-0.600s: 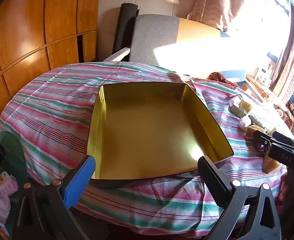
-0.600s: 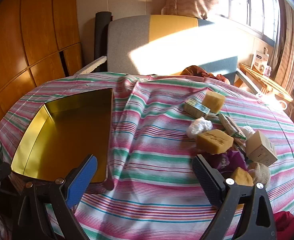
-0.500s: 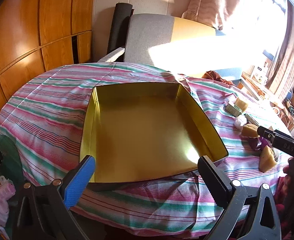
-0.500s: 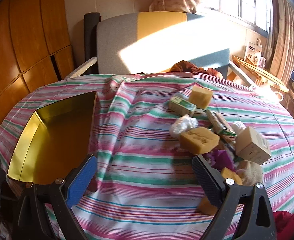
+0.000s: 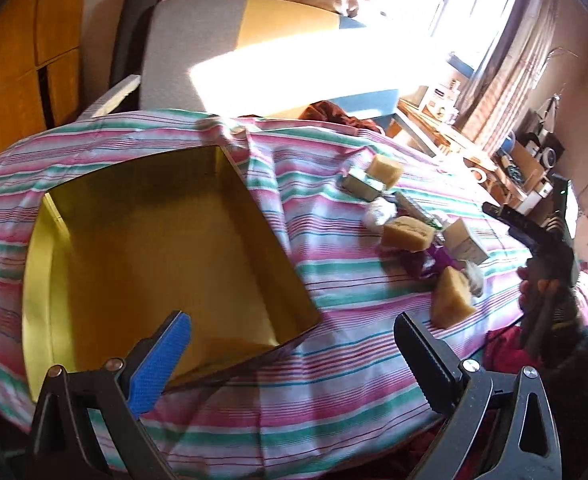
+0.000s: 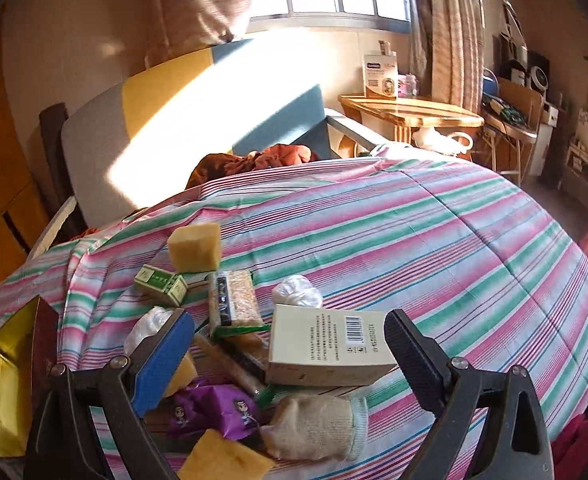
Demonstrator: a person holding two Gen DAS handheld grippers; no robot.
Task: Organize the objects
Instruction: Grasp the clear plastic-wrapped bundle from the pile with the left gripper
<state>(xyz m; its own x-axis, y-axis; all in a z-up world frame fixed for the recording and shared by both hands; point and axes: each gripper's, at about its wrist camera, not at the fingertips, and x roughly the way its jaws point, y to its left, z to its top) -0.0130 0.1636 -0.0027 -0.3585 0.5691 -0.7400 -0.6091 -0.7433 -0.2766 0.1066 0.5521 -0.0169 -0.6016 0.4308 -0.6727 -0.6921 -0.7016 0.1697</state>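
With both tools gaping empty, I judge my right tool [image 6: 290,346] must next descend on the lower-centre carton [image 6: 328,346] for the tin [image 5: 154,264].

In the left wrist view, the open tin box [image 5: 154,264] lies at centre left on the tablecloth [image 5: 334,360]; sponges [image 5: 408,233], a carton [image 5: 464,242] and packets cluster at centre right, well apart from it. An armchair [image 5: 214,40] stands behind, upper centre.
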